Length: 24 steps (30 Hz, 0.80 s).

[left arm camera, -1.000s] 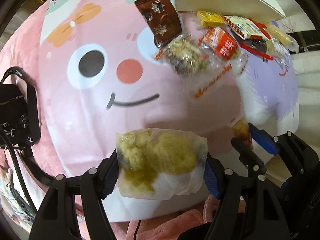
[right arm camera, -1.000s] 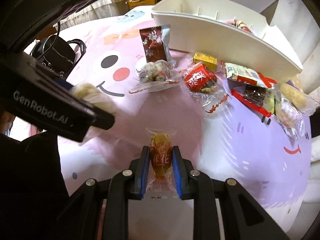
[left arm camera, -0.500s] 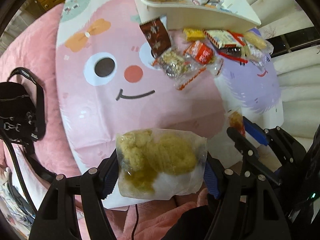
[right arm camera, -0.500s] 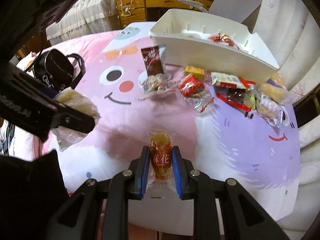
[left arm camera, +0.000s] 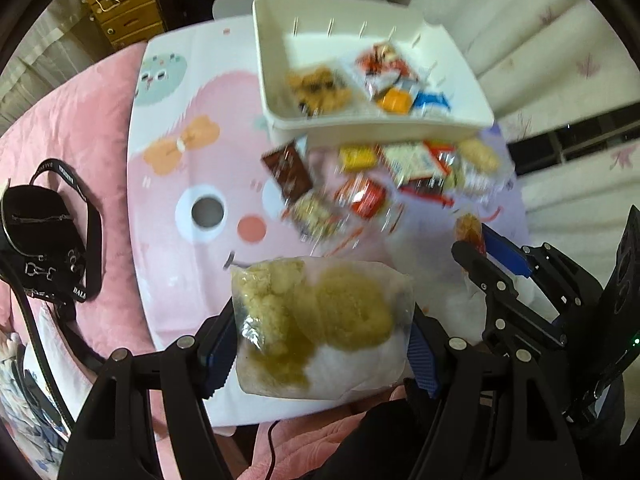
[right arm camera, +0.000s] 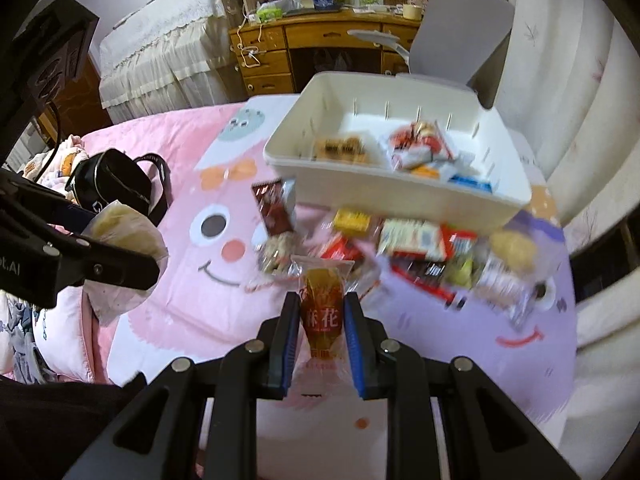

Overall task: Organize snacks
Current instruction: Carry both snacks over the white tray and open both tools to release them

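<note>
My left gripper [left arm camera: 320,344] is shut on a clear bag of yellow crumbly pastry [left arm camera: 320,320], held high above the pink cartoon blanket [left arm camera: 180,248]. My right gripper [right arm camera: 318,316] is shut on a small orange twist snack packet [right arm camera: 322,304]; the same gripper also shows at the right of the left wrist view, right gripper [left arm camera: 480,248]. Beyond both stands a white divided bin [left arm camera: 276,80] with a few snacks in its compartments. In front of the bin lies a row of loose snack packets [left arm camera: 360,196], among them a dark brown packet [left arm camera: 288,170] and a red packet [right arm camera: 344,252].
A black shoulder bag [left arm camera: 44,232] lies on the pink bedding at the left. A wooden desk [right arm camera: 316,56] and a grey chair [right arm camera: 460,36] stand behind the bin. Curtains [right arm camera: 572,80] hang at the right.
Both grippers have risen with their packets still gripped. The bin's inside and the room behind it have come into view, and the snacks on the blanket look smaller.
</note>
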Tool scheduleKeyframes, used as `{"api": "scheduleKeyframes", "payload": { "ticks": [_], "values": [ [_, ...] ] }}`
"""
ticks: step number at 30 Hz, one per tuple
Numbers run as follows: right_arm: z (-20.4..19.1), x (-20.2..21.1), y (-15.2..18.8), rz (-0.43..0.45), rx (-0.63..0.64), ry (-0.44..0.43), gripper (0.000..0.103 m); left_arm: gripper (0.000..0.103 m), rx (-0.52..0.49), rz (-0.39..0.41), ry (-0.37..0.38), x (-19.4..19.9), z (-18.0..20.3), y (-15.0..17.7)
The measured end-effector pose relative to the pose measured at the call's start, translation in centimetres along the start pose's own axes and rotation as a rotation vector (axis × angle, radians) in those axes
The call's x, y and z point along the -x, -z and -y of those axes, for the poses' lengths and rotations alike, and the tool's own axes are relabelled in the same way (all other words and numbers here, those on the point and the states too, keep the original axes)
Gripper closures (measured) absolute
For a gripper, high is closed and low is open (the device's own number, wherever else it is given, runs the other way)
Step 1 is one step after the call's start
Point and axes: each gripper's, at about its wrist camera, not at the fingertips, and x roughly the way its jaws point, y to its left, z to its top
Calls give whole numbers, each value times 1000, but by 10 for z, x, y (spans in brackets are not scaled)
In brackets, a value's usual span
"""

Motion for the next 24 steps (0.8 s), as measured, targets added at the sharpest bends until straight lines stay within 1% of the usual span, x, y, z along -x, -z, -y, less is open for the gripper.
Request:
{"api": "scheduleKeyframes", "payload": {
  "ticks": [3, 7, 12, 17, 24],
  "values": [
    [19, 5, -17, 19, 17, -2, 81, 32, 10, 28, 1, 7, 12, -17],
    [48, 10, -41, 53, 31, -13, 81, 32, 13, 65, -15, 13, 27, -41],
    [84, 10, -64, 84, 43, -6, 81, 32, 24, 107, -24, 14, 45, -71],
    [119, 4, -80, 103, 38, 10, 81, 32, 53, 144, -41, 11, 60, -99],
    [155, -5, -93, 131, 38, 4, 81, 32, 107, 201, -21, 9, 70, -127]
  ]
}}
